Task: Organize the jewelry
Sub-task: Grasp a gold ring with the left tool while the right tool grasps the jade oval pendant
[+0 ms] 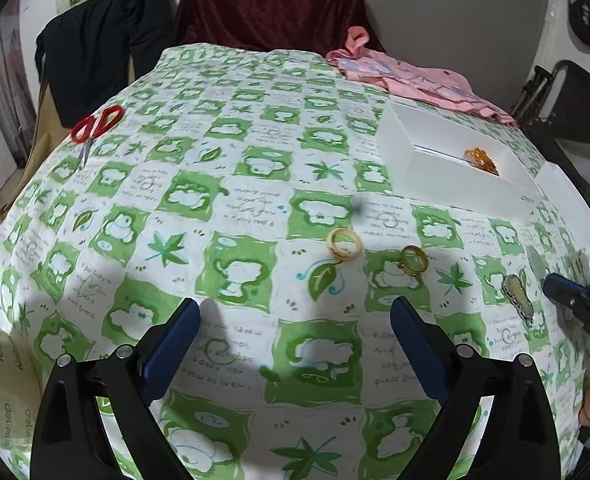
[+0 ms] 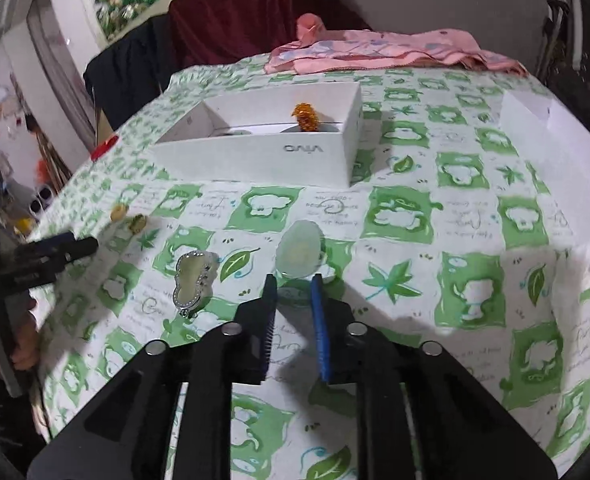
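Note:
A cream ring [image 1: 344, 244] and a gold ring [image 1: 414, 261] lie on the green-patterned cloth ahead of my open, empty left gripper [image 1: 295, 316]. A silver-framed pale pendant [image 1: 518, 293] lies to the right; it also shows in the right wrist view [image 2: 193, 280]. My right gripper [image 2: 293, 284] has its jaws narrowly apart, just short of a pale oval translucent stone [image 2: 299, 250] on the cloth. It is not holding the stone. The white box [image 2: 255, 152] beyond holds an amber beaded piece [image 2: 306, 116]. Both rings [image 2: 129, 216] sit far left in the right wrist view.
Red scissors [image 1: 95, 126] lie at the far left edge. A pink cloth [image 2: 375, 54] is bunched at the back. A white lid [image 2: 535, 116] sits right of the box. A tape roll [image 1: 3, 376] is at my left. The left gripper shows in the right wrist view [image 2: 55, 252].

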### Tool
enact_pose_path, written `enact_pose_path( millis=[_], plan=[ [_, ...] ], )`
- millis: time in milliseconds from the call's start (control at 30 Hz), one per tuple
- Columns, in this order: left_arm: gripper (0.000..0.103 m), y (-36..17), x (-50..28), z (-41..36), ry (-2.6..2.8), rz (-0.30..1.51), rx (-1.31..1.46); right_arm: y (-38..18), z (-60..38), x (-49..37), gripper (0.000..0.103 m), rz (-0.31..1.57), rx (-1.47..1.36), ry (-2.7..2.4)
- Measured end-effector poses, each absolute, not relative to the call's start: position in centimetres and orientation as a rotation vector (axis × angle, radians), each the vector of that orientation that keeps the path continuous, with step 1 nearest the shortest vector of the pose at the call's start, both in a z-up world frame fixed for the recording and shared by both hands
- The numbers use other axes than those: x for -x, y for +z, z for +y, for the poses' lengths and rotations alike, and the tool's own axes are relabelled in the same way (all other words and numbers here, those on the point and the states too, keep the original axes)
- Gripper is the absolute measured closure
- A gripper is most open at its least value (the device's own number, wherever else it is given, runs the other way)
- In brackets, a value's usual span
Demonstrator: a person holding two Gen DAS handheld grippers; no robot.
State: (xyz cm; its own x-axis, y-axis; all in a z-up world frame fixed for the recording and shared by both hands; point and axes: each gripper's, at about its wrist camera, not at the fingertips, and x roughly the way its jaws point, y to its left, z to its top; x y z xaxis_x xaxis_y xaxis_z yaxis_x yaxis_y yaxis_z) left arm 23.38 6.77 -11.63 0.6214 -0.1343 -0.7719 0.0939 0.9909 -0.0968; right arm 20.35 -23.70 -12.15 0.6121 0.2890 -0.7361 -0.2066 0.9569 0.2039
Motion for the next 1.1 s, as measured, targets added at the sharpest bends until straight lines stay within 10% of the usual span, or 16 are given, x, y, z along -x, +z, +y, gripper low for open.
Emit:
enact_pose_path(
  millis=[233,567,700,1100],
  plan=[
    [0.025,-11.5,-23.3,4.8,-0.169,0.869,-0.051,-11.8,-23.9,-19.9,0.049,0.841,-0.116,0.271],
    [0.049,-11.6,-27.1,4.5,-0.177,0.897,-0.051,-11.9,-24.2,-20.2,0.047,0.845,-0.124,0.262],
    [0.081,-11.5,-26.9,4.0,-0.208,0.884,-0.066,-11.9,-24.2,-20.2,0.047,0.844,-0.122,0.261],
    [0.081,-11.4,-23.9,2.9,-0.227,0.846,-0.123,-11.9,-23.6,-20.4,0.047,0.853,-0.083,0.267]
  ],
)
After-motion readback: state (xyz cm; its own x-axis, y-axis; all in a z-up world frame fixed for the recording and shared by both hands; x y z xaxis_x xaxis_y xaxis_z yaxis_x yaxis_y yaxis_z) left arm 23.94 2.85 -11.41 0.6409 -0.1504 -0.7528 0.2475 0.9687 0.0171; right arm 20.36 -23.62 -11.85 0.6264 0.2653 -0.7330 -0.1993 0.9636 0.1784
